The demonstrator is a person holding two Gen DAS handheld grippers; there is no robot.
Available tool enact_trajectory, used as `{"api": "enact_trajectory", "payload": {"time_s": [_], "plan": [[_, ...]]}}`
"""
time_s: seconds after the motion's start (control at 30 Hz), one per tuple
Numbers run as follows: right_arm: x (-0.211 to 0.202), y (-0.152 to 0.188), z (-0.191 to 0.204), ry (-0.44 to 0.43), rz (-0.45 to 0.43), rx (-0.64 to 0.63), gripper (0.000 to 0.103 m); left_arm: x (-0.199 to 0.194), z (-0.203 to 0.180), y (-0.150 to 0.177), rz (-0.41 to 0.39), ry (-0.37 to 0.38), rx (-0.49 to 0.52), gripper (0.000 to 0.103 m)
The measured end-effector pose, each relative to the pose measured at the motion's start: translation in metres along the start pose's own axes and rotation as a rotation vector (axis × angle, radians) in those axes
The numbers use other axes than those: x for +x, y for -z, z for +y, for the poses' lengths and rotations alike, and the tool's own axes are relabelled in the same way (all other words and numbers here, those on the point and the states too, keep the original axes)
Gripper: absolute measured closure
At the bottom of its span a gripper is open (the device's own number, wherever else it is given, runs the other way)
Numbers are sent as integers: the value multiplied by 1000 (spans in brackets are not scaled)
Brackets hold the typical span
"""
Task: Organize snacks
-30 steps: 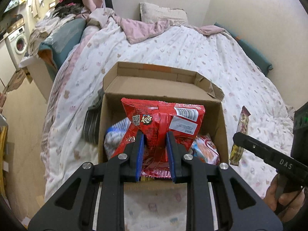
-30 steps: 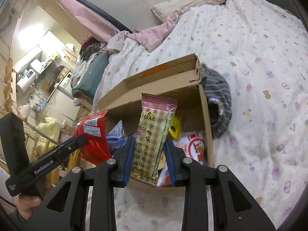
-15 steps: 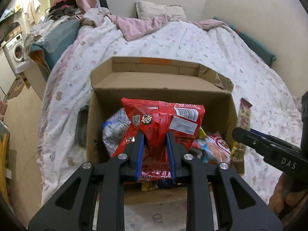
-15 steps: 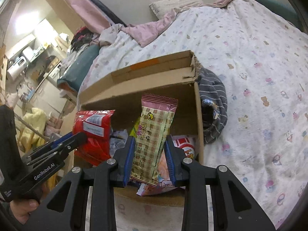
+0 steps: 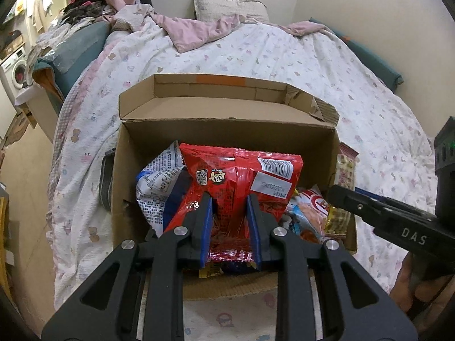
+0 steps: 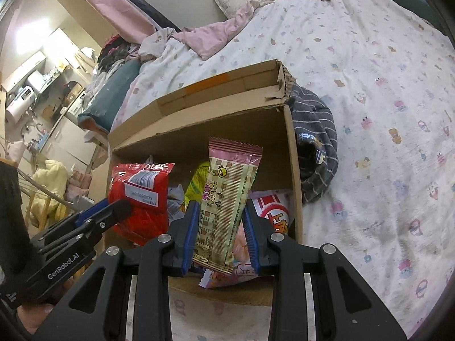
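Red snack bag (image 5: 241, 182): held upright over the left half of the open box, its lower part pinched between blue pads, its barcode label at the top right.
Left hand-held gripper (image 5: 229, 224): jaws nearly closed and clamped on the red snack bag.
Wafer bar packet (image 6: 227, 210): pink-topped, checkered, standing nearly upright over the right half of the box.
Right hand-held gripper (image 6: 219, 236): jaws partly closed, pads pressing both long edges of the wafer bar packet.
Cardboard box (image 5: 227, 139): open, its lid flap folded back away from the cameras, resting on the bed.
Box contents: a white and blue printed bag (image 5: 156, 187) at the left, a yellow-green packet (image 6: 196, 182) behind the wafer bar, a white and red packet (image 6: 274, 210) at the right wall.
Bed (image 5: 284, 62): white cover with small cartoon prints, under and around the box.
Striped grey cloth (image 6: 315, 142): bunched against the box's right outer wall.
Pink blanket (image 5: 199, 28): crumpled near the pillow (image 5: 227, 7) at the far end.
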State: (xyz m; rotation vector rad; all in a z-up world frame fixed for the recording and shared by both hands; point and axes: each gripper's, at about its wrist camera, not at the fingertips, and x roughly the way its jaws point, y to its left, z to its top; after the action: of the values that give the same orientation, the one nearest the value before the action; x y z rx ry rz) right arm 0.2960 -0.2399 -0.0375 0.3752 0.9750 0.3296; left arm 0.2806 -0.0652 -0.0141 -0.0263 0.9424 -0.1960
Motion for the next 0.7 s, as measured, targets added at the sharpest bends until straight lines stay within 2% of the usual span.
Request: {"api": "enact_trajectory", "payload": {"time_s": [0.1,0.17,0.23,0.3,0.4,0.43,0.47,0.5,0.53,0.7], "plan": [[1,0,1,-5,5,-9,70,0,0,2,2,-20,14,82],[0,-1,-1,-9,2,-4,68,-1,0,3,3,-17,10,72],[0,-1,-4,-18,0,17,68,-4,1,3,-5,-18,7,38],[-1,-2,-6,-18,-3,23,68,-9,-1,3,-32,-31,5,30],[-2,-3,-8,-20,-13,25,67,-15,-3,4,-46,-44,14,30],[-3,-4,-8,-22,-17,27,64,-15,-3,4,-46,-47,16,30],[-4,-4,-8,-20,-21,29,59,-17,-3,4,-50,-42,17,30],[-6,-4,-9,-26,-32,33,43,-19,-3,5,-55,-38,18,30],[-9,-4,-9,-33,-45,37,37,-22,-3,5,-63,-42,18,30],[-23,-2,-5,-45,-90,28,37,-42,3,11,-123,-76,0,30]]}}
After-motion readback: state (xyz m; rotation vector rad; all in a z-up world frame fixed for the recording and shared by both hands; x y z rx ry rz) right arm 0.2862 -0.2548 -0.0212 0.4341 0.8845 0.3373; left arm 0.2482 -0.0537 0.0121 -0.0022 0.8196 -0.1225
